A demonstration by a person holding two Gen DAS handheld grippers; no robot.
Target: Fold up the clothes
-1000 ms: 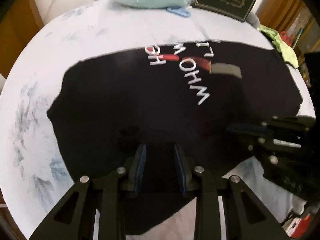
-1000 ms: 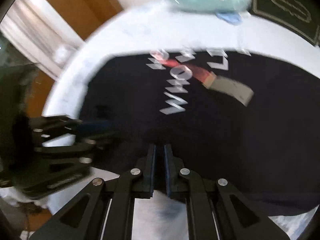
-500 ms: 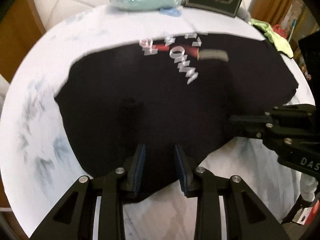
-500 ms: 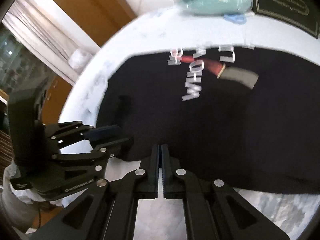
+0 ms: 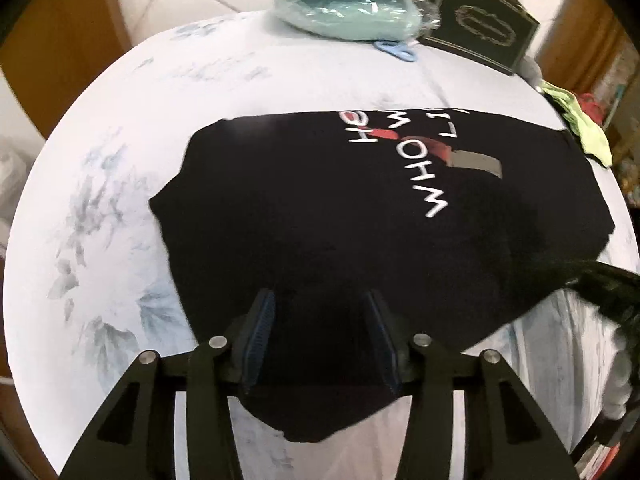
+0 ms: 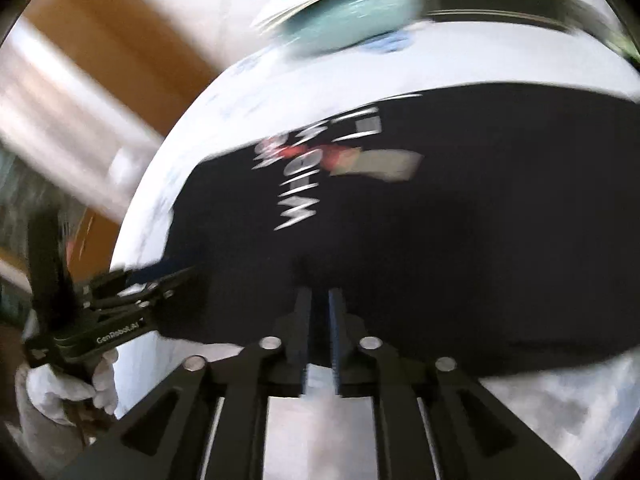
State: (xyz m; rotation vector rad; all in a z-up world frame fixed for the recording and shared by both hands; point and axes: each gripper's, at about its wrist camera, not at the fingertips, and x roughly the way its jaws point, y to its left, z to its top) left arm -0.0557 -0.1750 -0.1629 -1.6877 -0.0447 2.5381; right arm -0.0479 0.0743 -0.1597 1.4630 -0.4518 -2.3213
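A black T-shirt [image 5: 360, 240] with white lettering and a red-and-grey print lies flat on the white, leaf-patterned sheet [image 5: 100, 200]. My left gripper [image 5: 322, 300] is open wide, its fingers straddling the shirt's near hem, which runs on under the gripper. In the blurred right wrist view, my right gripper [image 6: 320, 296] has its fingers a narrow gap apart over the near edge of the shirt [image 6: 440, 240]; no cloth shows bunched between them. The left gripper [image 6: 168, 276] appears there at the shirt's left corner, held by a white-gloved hand [image 6: 60, 392]. The right gripper [image 5: 600, 284] is a dark blur at the shirt's right edge.
At the far side lie a teal bundle in plastic [image 5: 348, 12], a dark box with gold trim [image 5: 476, 28] and a small blue item [image 5: 394, 50]. A yellow-green cloth [image 5: 588, 132] sits at the right edge. Brown wooden furniture stands beyond the left side.
My left gripper's fingers have spread wider. The right gripper, nearly closed half a second ago, now shows a slightly wider gap and is moving fast. The shirt sits farther right in the left wrist view.
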